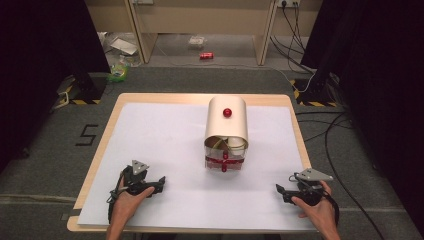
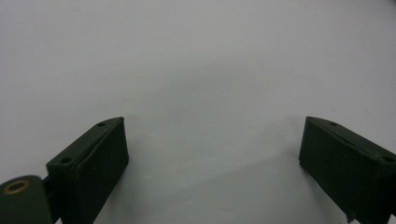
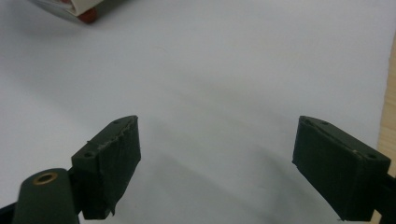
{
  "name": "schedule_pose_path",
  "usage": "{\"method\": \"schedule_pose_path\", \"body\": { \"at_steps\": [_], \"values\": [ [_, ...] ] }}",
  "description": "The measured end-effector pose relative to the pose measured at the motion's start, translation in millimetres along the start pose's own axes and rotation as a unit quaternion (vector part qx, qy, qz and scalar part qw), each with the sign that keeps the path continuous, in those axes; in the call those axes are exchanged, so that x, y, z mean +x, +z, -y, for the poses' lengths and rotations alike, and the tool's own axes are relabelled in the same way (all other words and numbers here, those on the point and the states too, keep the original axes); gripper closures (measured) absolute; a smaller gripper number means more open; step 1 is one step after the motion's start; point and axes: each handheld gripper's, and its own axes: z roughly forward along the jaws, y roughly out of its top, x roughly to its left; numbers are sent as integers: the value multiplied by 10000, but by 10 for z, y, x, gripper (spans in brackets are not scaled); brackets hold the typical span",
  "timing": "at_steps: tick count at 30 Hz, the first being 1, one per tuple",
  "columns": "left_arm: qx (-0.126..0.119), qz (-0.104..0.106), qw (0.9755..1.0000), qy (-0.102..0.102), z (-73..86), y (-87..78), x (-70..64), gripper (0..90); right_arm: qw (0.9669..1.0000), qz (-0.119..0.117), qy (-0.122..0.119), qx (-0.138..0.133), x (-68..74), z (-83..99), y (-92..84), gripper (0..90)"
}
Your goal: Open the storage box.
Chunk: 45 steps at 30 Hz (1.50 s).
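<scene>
You get even overhead light on the white sheet (image 1: 165,150); around it the room falls dark. Both gripper views look soft, with faint shadows beneath the jaws, no glare.

Cream arched-lid box (image 1: 227,131) with red knob, mid-table, upright

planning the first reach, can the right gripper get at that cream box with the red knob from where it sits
Probably yes. The right gripper rests open and empty near the table's front right corner, and only bare white sheet lies between it and the cream box at mid-table. The left gripper sits well aside.
</scene>
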Motion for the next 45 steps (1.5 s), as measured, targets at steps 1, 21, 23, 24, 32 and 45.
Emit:
{"method": "schedule_pose_path", "body": {
  "at_steps": [1,21,23,24,32,45],
  "values": [
    [0,-1,10000,-1,0,0,0,73,10000,-1,-57,-41,19,-11,-3,157],
    [0,-2,10000,1,0,0,0,73,9954,-402,-527,-696,707,-272,-10,165],
    [-2,-2,10000,0,0,0,-1,73,9943,-520,-603,-717,787,-300,14,164],
    [-1,-2,10000,1,0,0,-1,73,9937,-597,-660,-682,834,-310,37,165],
    [0,0,10000,0,0,0,0,72,9904,-733,-913,-739,1003,-381,112,166],
    [0,0,10000,0,0,0,0,73,9852,-926,-1098,-931,1181,-530,184,177]
  ]
}}
